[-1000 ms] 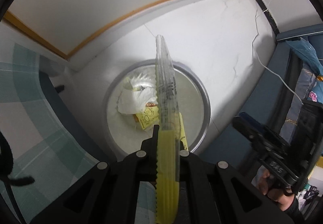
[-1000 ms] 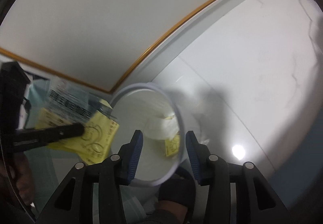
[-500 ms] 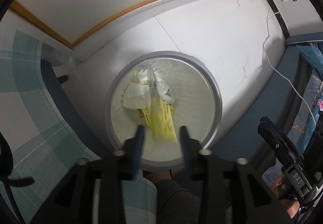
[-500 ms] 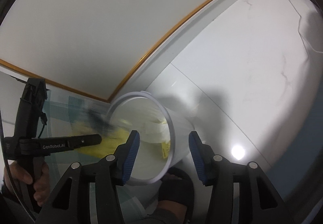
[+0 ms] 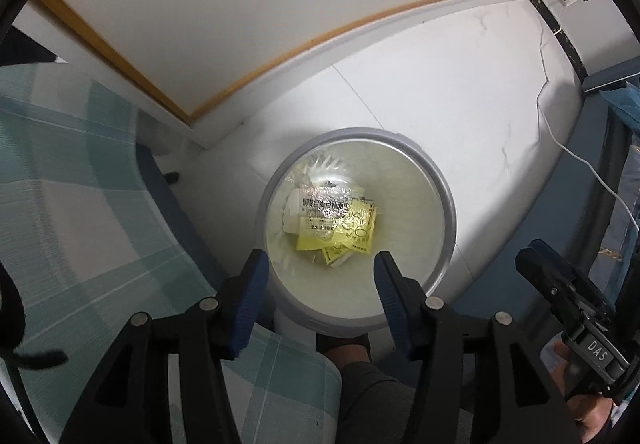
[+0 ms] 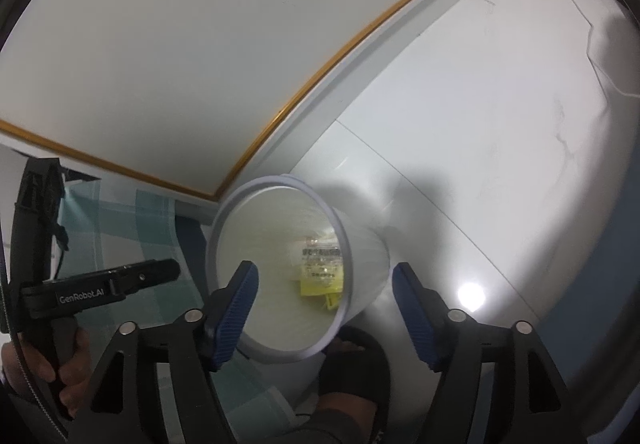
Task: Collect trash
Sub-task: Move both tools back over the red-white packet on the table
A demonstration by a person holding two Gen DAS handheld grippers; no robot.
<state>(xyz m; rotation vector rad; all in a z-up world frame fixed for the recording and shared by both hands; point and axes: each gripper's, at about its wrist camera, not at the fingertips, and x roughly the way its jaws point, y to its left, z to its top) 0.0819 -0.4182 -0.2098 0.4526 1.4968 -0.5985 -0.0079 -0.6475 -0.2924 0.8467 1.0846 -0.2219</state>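
Note:
A round white trash bin (image 5: 442,228) with a grey rim stands on the white floor. Inside lies a yellow and clear plastic wrapper (image 5: 338,222) on top of white crumpled paper (image 5: 289,219) and other yellow scraps. My left gripper (image 5: 318,276) is open and empty, above the bin's near rim. My right gripper (image 6: 325,294) is open and empty, also over the bin (image 6: 362,248), where the wrapper (image 6: 322,270) shows inside. The left gripper's body (image 6: 100,286) shows at the left of the right wrist view.
A green and white checked cloth (image 5: 72,211) covers furniture left of the bin. A white wall with a wooden trim (image 5: 280,63) runs behind. A white cable (image 5: 568,147) lies on the floor at right. The person's foot in a black sandal (image 6: 352,368) stands by the bin.
My left gripper opened and let go of the yellow and clear wrapper, which dropped into the bin. The right gripper opened a little wider.

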